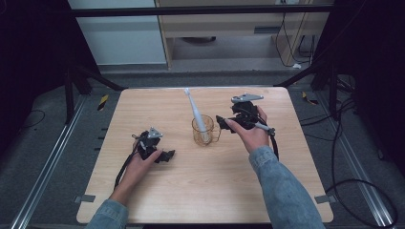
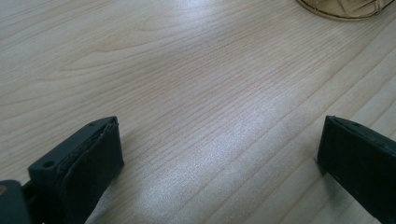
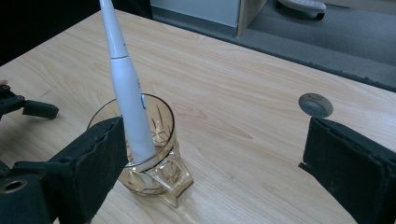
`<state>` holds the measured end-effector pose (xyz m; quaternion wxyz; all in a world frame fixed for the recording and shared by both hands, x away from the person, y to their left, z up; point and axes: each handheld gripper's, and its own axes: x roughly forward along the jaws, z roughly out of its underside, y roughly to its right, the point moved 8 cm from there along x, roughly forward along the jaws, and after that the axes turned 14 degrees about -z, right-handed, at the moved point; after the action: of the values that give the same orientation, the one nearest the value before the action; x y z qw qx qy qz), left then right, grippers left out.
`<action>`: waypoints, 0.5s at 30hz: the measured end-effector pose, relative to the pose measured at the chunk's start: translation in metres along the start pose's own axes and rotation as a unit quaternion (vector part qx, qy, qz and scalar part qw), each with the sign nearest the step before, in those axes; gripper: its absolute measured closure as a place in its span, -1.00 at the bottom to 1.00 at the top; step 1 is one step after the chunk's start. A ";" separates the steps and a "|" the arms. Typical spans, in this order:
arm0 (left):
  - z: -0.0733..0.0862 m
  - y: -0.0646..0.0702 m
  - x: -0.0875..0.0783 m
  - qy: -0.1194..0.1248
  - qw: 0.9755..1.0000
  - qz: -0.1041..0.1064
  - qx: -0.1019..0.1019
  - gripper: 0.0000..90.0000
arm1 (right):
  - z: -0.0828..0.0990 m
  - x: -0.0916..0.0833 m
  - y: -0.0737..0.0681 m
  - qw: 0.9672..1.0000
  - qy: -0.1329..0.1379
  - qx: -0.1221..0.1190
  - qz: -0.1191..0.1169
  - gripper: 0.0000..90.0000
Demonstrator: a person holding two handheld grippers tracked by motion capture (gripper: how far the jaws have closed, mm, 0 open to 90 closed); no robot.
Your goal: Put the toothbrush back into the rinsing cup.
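Observation:
An amber cut-glass cup (image 1: 205, 131) (image 3: 156, 175) stands near the middle of the wooden table (image 1: 205, 191). A white electric toothbrush (image 1: 196, 112) (image 3: 128, 93) stands in it, handle down and head leaning toward the far side. My right gripper (image 1: 222, 123) (image 3: 217, 140) is open just right of the cup, with one pad (image 3: 100, 154) close beside the glass and nothing held. My left gripper (image 1: 167, 155) (image 2: 219, 135) lies low on the table at the front left, open over bare wood. The cup's base (image 2: 345, 8) shows at the top of the left gripper view.
A small grey round disc (image 3: 315, 104) lies flat on the table beyond the right gripper's far pad. The left gripper's jaw tip (image 3: 32, 108) shows at the left of the right gripper view. Black frame legs and cables surround the table.

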<state>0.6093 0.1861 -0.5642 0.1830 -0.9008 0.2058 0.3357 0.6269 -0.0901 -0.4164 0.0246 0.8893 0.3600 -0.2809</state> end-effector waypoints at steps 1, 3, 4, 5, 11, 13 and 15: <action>0.000 0.000 0.000 0.000 1.000 0.000 0.000 -1.00 | 0.000 -0.001 0.001 1.000 0.000 0.000 0.001 -0.87; 0.000 0.000 0.000 0.000 1.000 0.000 0.000 -1.00 | 0.002 -0.003 0.004 1.000 0.003 0.001 0.004 -0.87; 0.000 0.000 0.000 0.000 1.000 0.000 0.000 -1.00 | 0.003 -0.004 0.005 1.000 0.004 0.002 0.005 -0.87; 0.000 0.000 0.000 0.000 1.000 0.000 0.000 -1.00 | 0.004 -0.005 0.006 1.000 0.005 0.004 0.007 -0.86; 0.000 0.000 0.000 0.000 1.000 0.000 -0.001 -1.00 | 0.010 -0.012 0.016 1.000 0.002 0.012 0.016 -0.86; 0.000 0.000 0.000 0.000 1.000 0.000 -0.001 -1.00 | 0.011 -0.014 0.018 1.000 0.002 0.012 0.017 -0.86; 0.000 0.000 0.000 0.000 1.000 0.000 -0.001 -1.00 | 0.012 -0.017 0.020 1.000 0.002 0.013 0.018 -0.86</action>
<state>0.6093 0.1860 -0.5642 0.1824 -0.9010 0.2053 0.3359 0.6242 -0.1184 -0.4213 0.0172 0.8964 0.3404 -0.2833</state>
